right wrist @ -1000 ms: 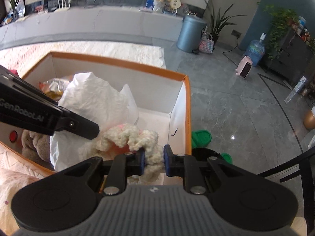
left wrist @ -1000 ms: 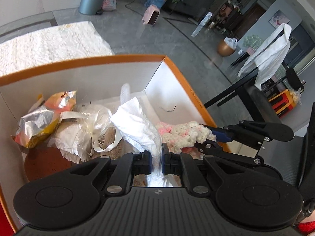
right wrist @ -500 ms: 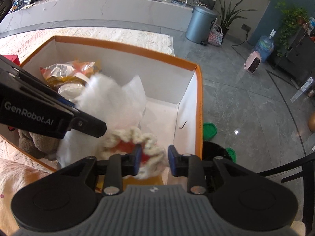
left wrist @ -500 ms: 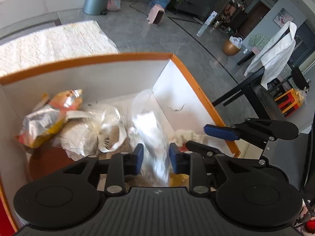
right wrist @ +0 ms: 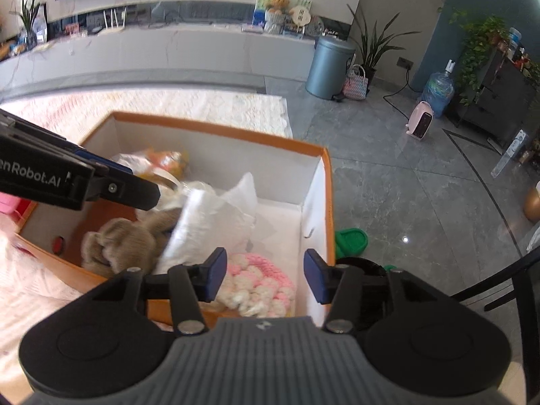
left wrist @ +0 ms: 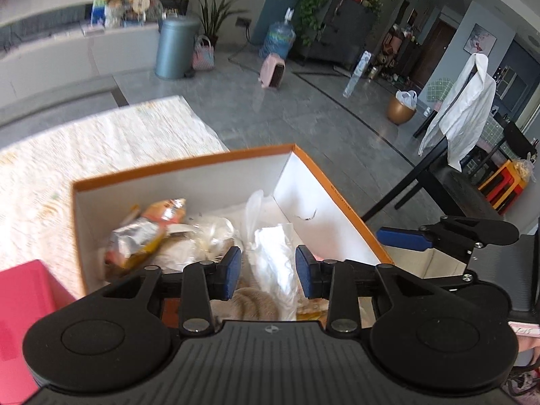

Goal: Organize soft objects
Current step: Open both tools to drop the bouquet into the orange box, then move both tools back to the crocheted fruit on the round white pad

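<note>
1. Leftmost, in the left wrist view: a pink box point(left wrist: 20, 307) just beside the orange-rimmed cardboard box point(left wrist: 182, 163), both resting on a pale patterned rug point(left wrist: 101, 141).
2. Inside the box at its left end: crinkled snack bags point(left wrist: 145, 233) in orange and silver, and beside them a clear plastic bag point(left wrist: 209, 236) – blurred, contents not readable.
3. Next, the left gripper point(left wrist: 268, 271), held above the box with jaws spread apart and pinching nothing; seen from the right wrist view as a black arm point(right wrist: 111, 185) reaching in over the box's left half.
4. Below and between those jaws: a crumpled white plastic bag point(left wrist: 276, 256) lying in the box, with a tan plush toy point(right wrist: 121, 239) tucked against its left side.
5. Further right, the right gripper point(right wrist: 265, 276) – jaws spread wide, gripping nothing, hovering over the near right corner of the box.
6. Under it: a pink-and-cream knitted piece point(right wrist: 260, 281) resting on the box floor against the right wall, just beside the white bag.
7. Right of the box, on the grey tiled floor point(right wrist: 405, 185): a green slipper point(right wrist: 351, 239) close to the box wall.
8. Far right, in the left wrist view: a white shirt point(left wrist: 462, 111) hanging over dark furniture.
</note>
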Demonstrator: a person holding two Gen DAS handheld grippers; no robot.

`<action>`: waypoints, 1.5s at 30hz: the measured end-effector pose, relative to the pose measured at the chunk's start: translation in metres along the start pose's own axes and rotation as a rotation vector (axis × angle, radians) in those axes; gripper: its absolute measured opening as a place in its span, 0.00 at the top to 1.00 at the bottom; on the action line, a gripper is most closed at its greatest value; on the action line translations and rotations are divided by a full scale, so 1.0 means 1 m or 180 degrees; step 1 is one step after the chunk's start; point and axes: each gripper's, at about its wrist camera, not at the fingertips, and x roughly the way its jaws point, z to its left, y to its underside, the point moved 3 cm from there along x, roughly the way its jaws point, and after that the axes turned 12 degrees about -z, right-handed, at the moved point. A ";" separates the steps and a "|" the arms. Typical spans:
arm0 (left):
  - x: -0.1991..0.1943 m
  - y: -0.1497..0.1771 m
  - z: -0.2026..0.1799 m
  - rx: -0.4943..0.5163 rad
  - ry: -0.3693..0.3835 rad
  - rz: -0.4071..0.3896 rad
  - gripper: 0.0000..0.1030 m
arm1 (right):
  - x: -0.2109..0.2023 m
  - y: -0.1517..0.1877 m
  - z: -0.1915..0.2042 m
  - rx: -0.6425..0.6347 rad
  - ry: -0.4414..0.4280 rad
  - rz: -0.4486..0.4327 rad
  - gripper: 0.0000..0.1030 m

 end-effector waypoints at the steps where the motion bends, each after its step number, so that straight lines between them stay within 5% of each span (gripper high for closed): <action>1: -0.006 0.000 -0.001 0.0031 -0.0021 -0.0043 0.61 | -0.005 -0.001 0.003 0.0037 -0.0001 -0.0035 0.48; 18: -0.134 0.034 0.027 0.0149 -0.0594 -0.0829 0.61 | -0.080 0.007 0.088 0.0934 -0.0285 -0.0696 0.40; 33: -0.236 0.106 0.131 -0.0346 -0.1538 -0.0849 0.61 | -0.089 0.018 0.233 0.0956 -0.0952 -0.0844 0.41; 45: -0.278 0.145 0.212 -0.0444 -0.1896 -0.0714 0.61 | -0.053 0.011 0.337 0.0603 -0.1356 -0.0625 0.51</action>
